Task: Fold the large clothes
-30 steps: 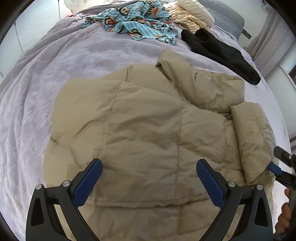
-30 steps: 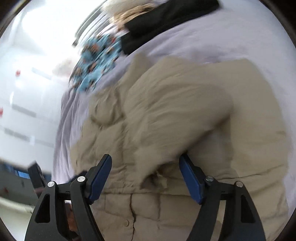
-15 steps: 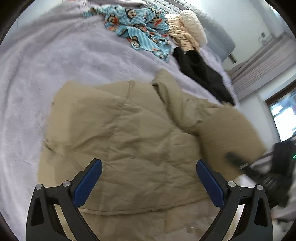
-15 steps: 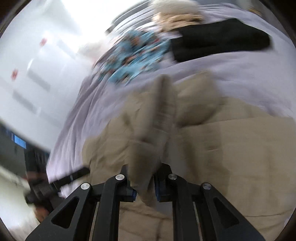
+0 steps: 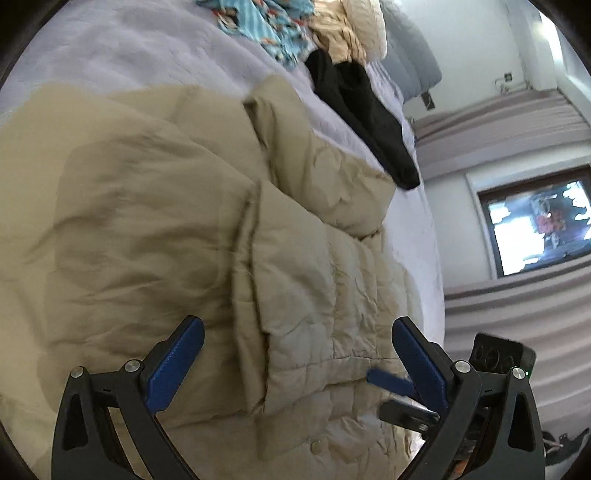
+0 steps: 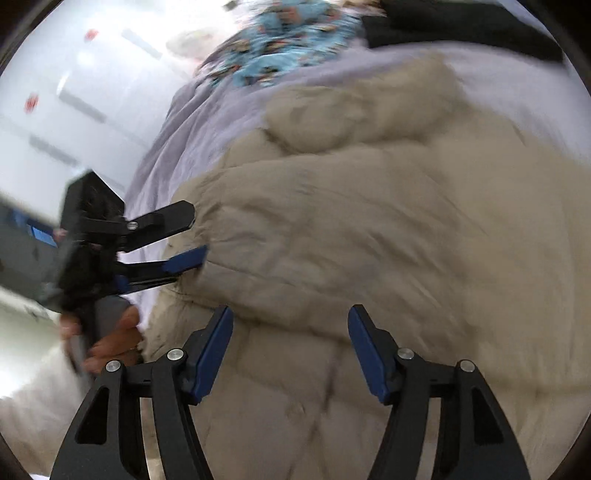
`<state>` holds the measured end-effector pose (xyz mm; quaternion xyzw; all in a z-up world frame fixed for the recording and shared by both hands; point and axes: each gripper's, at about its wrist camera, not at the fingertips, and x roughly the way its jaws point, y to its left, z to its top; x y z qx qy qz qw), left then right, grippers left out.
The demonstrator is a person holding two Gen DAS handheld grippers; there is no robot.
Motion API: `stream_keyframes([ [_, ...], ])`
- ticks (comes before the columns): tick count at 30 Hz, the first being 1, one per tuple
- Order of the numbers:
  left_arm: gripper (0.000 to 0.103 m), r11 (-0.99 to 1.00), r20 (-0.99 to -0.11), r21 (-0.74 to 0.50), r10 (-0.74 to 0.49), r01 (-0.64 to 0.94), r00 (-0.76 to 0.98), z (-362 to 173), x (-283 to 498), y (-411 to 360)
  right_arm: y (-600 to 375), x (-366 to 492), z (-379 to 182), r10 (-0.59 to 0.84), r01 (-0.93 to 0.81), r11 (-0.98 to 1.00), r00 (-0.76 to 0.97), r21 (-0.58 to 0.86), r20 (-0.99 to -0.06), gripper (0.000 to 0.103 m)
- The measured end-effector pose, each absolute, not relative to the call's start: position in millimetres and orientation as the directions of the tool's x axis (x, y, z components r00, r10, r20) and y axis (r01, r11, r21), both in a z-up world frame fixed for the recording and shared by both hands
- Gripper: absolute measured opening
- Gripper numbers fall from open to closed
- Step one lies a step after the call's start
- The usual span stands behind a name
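Observation:
A beige quilted puffer jacket [image 5: 155, 229] lies spread on the lavender bed, one side panel [image 5: 317, 295] folded over its body. It also fills the right wrist view [image 6: 369, 229]. My left gripper [image 5: 295, 350] is open and empty just above the jacket's lower part; it also shows in the right wrist view [image 6: 192, 236] at the jacket's left edge. My right gripper [image 6: 290, 347] is open and empty over the folded panel; its fingers [image 5: 388, 380] show at the lower right of the left wrist view.
A black garment [image 5: 362, 110], a blue patterned cloth [image 5: 266, 18] and striped cream clothes [image 5: 347, 33] lie at the far end of the bed [image 5: 129, 48]. A grey headboard [image 5: 413, 62], a window and curtains stand to the right.
My right gripper carried the jacket's side across the body, then opened and let it go. The panel now lies folded over. My left gripper swung right and lower over the jacket.

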<state>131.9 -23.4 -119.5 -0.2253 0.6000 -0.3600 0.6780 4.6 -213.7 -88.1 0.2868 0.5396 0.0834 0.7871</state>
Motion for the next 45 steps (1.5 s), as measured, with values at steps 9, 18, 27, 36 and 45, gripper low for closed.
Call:
stream_keyframes([
  [9, 0.008, 0.634, -0.649, -0.713, -0.759, 0.3, 0.061, -80, 126, -68, -283, -58, -109, 0.413, 0.357, 0.742, 0.424, 0.567, -0.806, 0.069],
  [18, 0.008, 0.659, -0.653, -0.696, -0.746, 0.286, 0.129, -59, 130, -32, -339, -64, -87, 0.011, 0.409, 0.886, 0.454, 0.219, -0.891, 0.046],
  [27, 0.008, 0.724, -0.736, -0.663, -0.677, 0.193, 0.01, -136, 112, -43, -369, -102, -101, -0.013, 0.528, 0.814, 0.434, 0.243, -0.901, 0.043],
  [36, 0.008, 0.667, -0.683, -0.701, -0.73, 0.253, 0.031, -60, 131, -46, -324, -93, -93, 0.063, 0.384, 0.891, 0.426, 0.244, -0.902, 0.024],
  [45, 0.008, 0.774, -0.809, -0.568, -0.588, 0.281, -0.015, -112, 130, -53, -364, -109, -104, -0.162, 0.567, 0.814, 0.428, 0.124, -0.889, 0.005],
])
